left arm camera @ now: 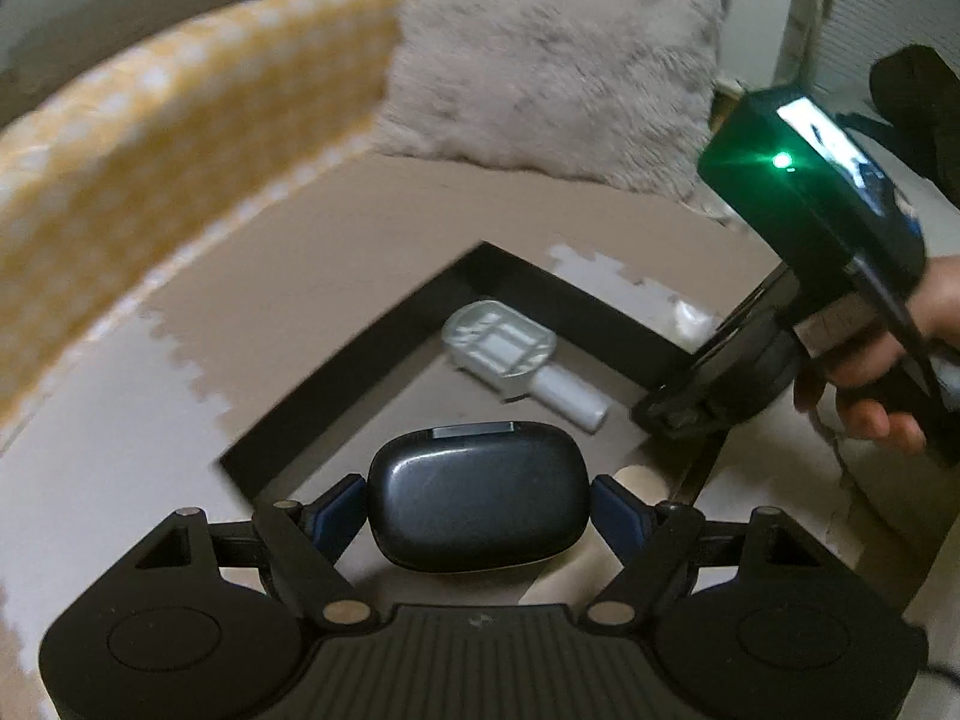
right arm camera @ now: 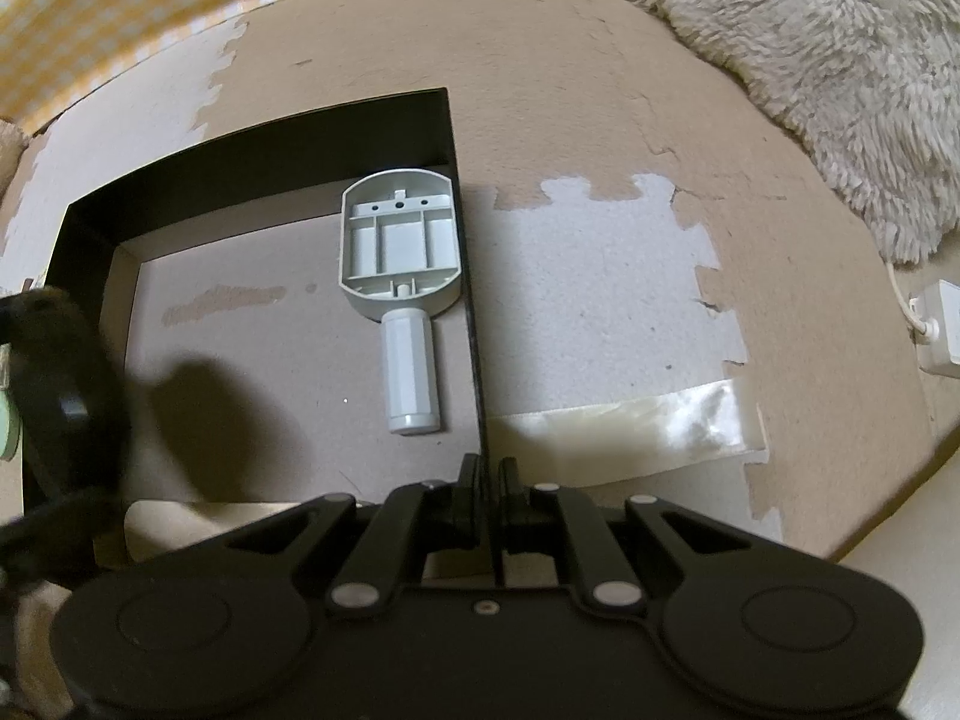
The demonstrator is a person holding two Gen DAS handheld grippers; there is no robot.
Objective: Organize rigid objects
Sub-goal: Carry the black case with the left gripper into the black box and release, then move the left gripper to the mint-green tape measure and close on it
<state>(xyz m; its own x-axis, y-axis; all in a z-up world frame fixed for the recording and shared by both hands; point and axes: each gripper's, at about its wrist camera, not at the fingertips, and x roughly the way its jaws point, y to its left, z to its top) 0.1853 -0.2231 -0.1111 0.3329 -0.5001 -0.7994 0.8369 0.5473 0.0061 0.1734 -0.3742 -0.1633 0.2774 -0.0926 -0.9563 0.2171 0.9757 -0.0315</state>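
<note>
A dark rounded case [left arm camera: 474, 480] hangs over the near corner of a shallow black box [left arm camera: 540, 288], with my left gripper [left arm camera: 478, 501] shut on it, one blue pad on each end. On the box's grey floor lies a grey plastic handle part [left arm camera: 510, 348], hollow side up. In the right wrist view that part [right arm camera: 399, 246] rests against the right wall of the box [right arm camera: 240, 162]. My right gripper [right arm camera: 486, 492] is shut on the top edge of that wall. From the left wrist view, the right gripper [left arm camera: 690, 414] stands at the box's right side.
A fluffy pale cushion [left arm camera: 558, 60] lies beyond the box, with a yellow checked cloth [left arm camera: 150, 138] along the left. A strip of clear tape [right arm camera: 630, 420] and a white plug [right arm camera: 939, 324] sit right of the box. A hand [left arm camera: 870, 372] grips the right tool.
</note>
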